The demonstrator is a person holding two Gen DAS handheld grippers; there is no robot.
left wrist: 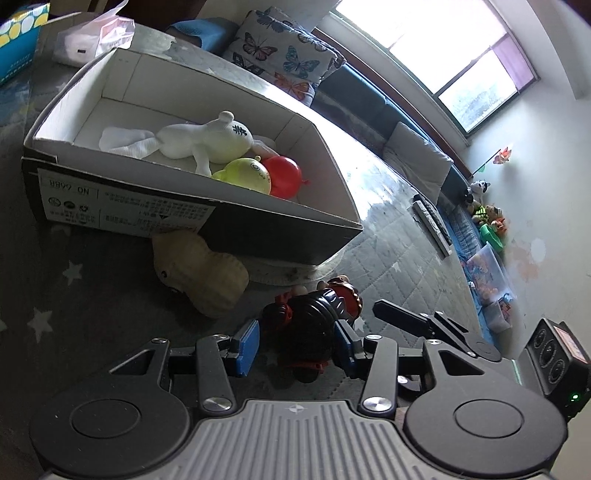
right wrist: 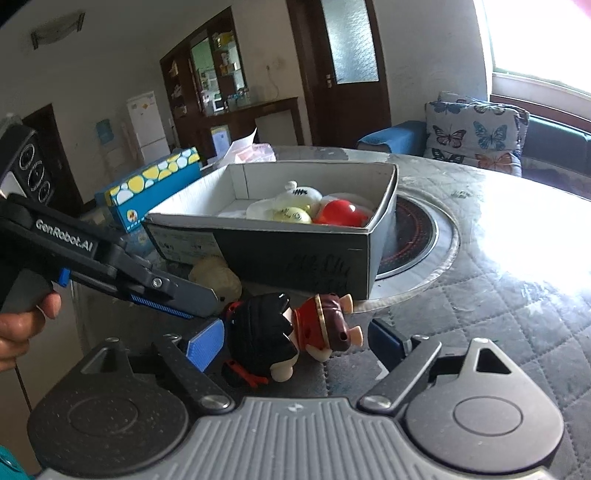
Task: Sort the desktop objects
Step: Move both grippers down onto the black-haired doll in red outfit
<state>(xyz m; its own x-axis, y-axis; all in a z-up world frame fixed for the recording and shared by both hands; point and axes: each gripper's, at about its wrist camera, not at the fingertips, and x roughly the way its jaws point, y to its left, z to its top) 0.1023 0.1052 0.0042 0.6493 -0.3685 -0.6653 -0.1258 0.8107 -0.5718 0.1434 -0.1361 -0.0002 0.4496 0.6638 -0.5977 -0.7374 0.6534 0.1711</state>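
Observation:
A black-and-red toy figure [left wrist: 314, 314] lies on the quilted table in front of an open cardboard box [left wrist: 122, 206]. My left gripper [left wrist: 295, 341] is open, its blue pads on either side of the figure's black part. My right gripper [right wrist: 295, 341] is open around the same figure [right wrist: 266, 332] and its red-brown part [right wrist: 325, 321]. The box [right wrist: 295, 258] holds a white plush [left wrist: 207, 142], a yellow ball [left wrist: 251, 175] and a red ball [left wrist: 282, 177]. A beige peanut-shaped toy [left wrist: 207, 277] lies against the box front.
A blue tissue box [right wrist: 155, 184] and a plastic bag [left wrist: 96, 33] lie behind the box. A round hob [right wrist: 413, 229] is set into the table under the box's right end. A remote [left wrist: 432, 225] lies further along. A butterfly cushion [right wrist: 476, 136] is behind.

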